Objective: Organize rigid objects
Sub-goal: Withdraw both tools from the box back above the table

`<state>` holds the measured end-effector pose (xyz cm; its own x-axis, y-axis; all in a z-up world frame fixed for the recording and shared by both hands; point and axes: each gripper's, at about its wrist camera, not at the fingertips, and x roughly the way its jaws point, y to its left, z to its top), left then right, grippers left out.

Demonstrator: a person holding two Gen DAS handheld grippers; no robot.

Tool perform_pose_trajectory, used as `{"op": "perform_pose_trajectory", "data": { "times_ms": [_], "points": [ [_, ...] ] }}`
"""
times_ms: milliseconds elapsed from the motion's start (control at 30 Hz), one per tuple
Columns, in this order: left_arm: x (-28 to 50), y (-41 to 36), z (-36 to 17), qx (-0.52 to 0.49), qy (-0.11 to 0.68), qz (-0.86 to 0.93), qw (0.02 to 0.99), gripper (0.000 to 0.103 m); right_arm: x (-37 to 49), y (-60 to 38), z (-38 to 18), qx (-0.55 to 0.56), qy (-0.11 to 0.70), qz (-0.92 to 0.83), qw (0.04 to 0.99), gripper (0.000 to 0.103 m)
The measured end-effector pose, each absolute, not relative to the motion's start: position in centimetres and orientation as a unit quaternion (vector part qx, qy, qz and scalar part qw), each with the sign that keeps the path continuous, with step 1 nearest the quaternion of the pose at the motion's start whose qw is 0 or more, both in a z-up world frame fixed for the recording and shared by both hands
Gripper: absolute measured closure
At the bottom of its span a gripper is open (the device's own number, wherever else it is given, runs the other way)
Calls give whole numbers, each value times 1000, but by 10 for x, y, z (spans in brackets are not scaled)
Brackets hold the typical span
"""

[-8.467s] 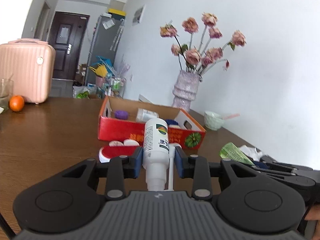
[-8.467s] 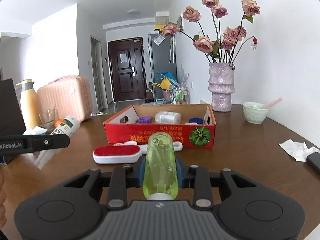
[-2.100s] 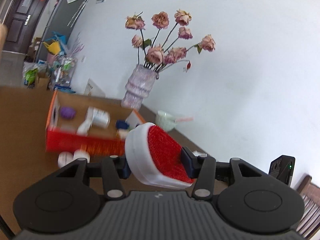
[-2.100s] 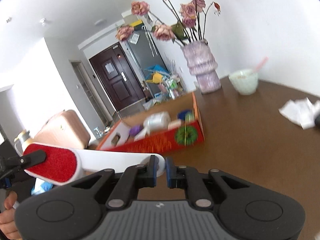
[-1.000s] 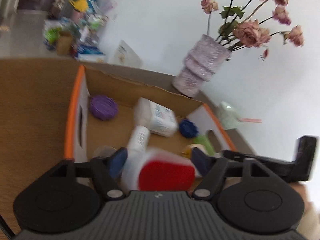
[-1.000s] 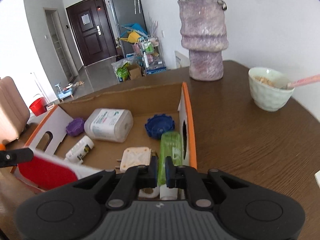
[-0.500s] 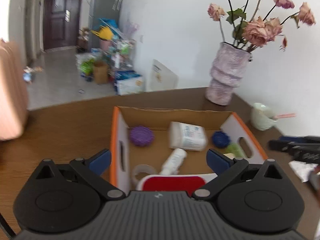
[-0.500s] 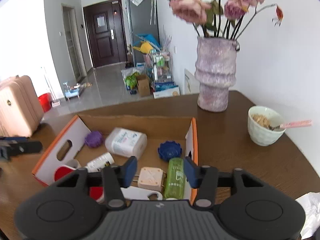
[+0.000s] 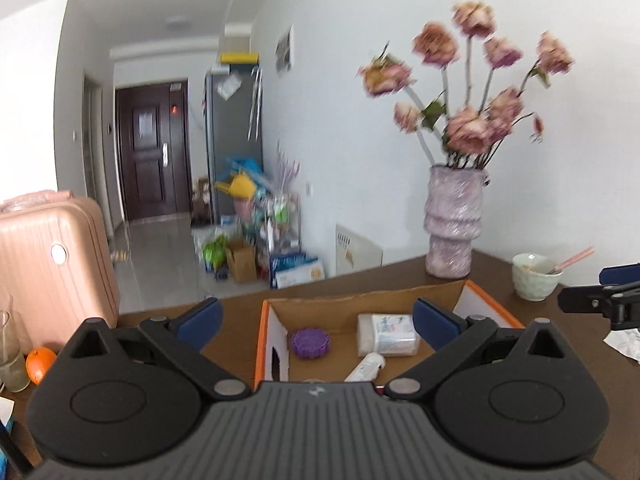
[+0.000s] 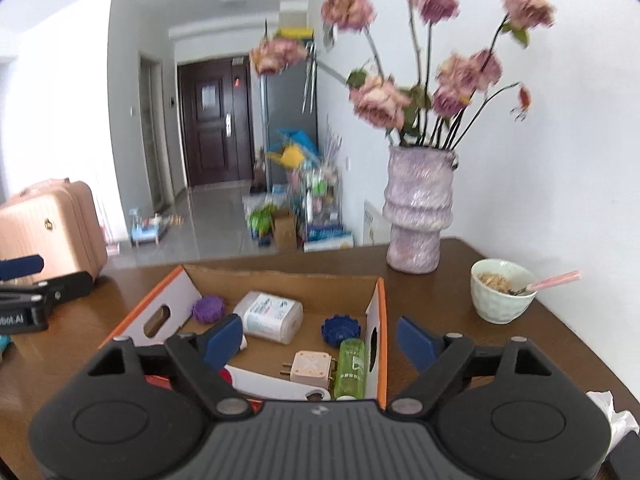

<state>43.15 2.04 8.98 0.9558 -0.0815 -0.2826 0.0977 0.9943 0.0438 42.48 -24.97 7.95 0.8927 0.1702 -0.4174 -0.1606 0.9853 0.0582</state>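
An orange-edged cardboard box (image 10: 382, 320) sits on the brown table and also shows in the left wrist view (image 9: 261, 332). It holds a white jar (image 10: 269, 316), a purple lid (image 10: 207, 309), a blue lid (image 10: 341, 330), a plug adapter (image 10: 310, 366), a green bottle (image 10: 351, 368), a white bottle (image 9: 365, 366) and the red-and-white lint brush (image 10: 276, 384). My left gripper (image 9: 316, 316) is open and empty above the box's near left side. My right gripper (image 10: 320, 338) is open and empty above the box's near edge.
A purple vase of pink flowers (image 10: 418, 224) stands behind the box. A bowl with a pink spoon (image 10: 502, 296) sits to the right, crumpled tissue (image 10: 614, 412) nearer. A pink suitcase (image 9: 52, 264), an orange (image 9: 40, 362) and a glass (image 9: 10, 356) are at the left.
Both grippers carried the lint brush over the box, opened and let it go inside. Since half a second ago both have pulled back and tilted up, so less of the box shows.
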Motion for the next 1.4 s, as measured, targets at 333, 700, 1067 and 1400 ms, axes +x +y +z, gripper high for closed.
{"op": "perform_pose_trajectory", "data": {
  "times_ms": [333, 700, 1067, 1400],
  "points": [
    [371, 11, 63, 20, 82, -58, 995, 0, 368, -258, 49, 34, 140, 77, 987, 12],
    [301, 13, 23, 47, 103, -33, 993, 0, 299, -251, 7, -3, 141, 76, 987, 11],
    [205, 22, -10, 18, 173, -46, 984, 0, 209, -237, -23, -33, 192, 90, 977, 10],
    [159, 22, -21, 64, 250, -33, 965, 0, 171, -237, -37, 6, 285, 121, 951, 10]
  ]
}}
